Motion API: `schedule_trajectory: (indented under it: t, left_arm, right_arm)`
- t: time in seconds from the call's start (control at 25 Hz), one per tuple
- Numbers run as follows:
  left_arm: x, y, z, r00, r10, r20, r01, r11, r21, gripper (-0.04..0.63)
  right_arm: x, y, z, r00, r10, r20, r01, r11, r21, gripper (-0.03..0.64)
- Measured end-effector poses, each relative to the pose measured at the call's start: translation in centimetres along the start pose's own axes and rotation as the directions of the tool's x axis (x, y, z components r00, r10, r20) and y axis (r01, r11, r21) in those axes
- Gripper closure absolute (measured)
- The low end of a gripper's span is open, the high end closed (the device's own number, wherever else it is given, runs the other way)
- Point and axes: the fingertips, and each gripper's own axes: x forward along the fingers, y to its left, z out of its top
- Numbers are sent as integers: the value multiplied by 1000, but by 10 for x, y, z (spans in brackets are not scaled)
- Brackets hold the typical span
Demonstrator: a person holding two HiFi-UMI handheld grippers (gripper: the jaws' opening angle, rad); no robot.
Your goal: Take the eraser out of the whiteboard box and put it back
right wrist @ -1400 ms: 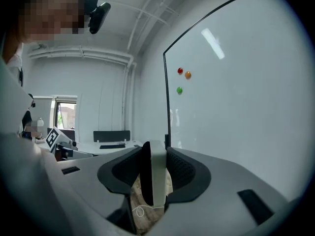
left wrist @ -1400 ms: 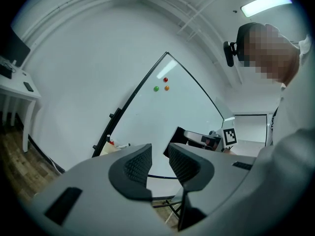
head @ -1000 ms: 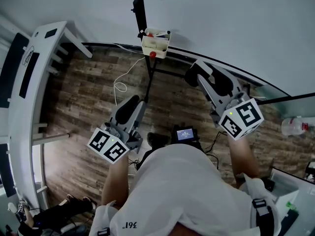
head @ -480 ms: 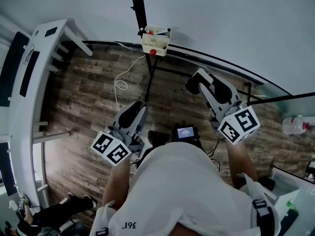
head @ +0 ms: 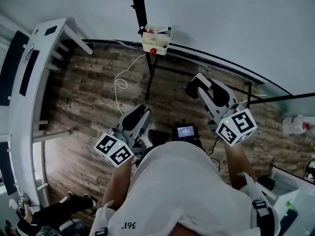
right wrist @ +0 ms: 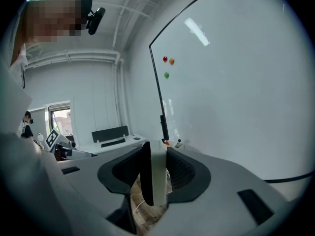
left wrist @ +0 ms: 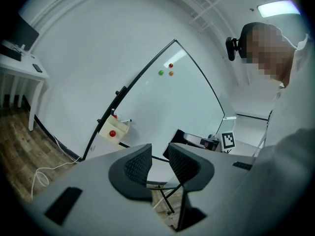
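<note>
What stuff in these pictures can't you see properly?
- Inside of the whiteboard box: head view, too small and far to tell what lies in it.
- Eraser in the right claw: right gripper view shows only its thin edge; the claw's pads cover its flat sides.
- Small screen: head view, its print is too small to read.
- Bottle: head view, cut off by the right edge.

Way ahead to box (head: 155,42) on whiteboard (head: 221,18) edge open, nothing between; black pole (head: 140,4) rises just left above box, stand leg (head: 149,80) drops below it; cable (head: 116,84) loops on floor (head: 83,97) at left; desk (head: 39,68) well off your left
</note>
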Motion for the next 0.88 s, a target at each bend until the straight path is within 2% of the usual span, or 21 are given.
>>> schedule_trajectory:
  t: [0.88]
  left_arm:
    - [-6, 11, -8, 999, -5, -45, 4, 1000, -15, 482]
  right_arm:
    - [5, 7, -7, 999, -32, -25, 32, 999, 4, 445]
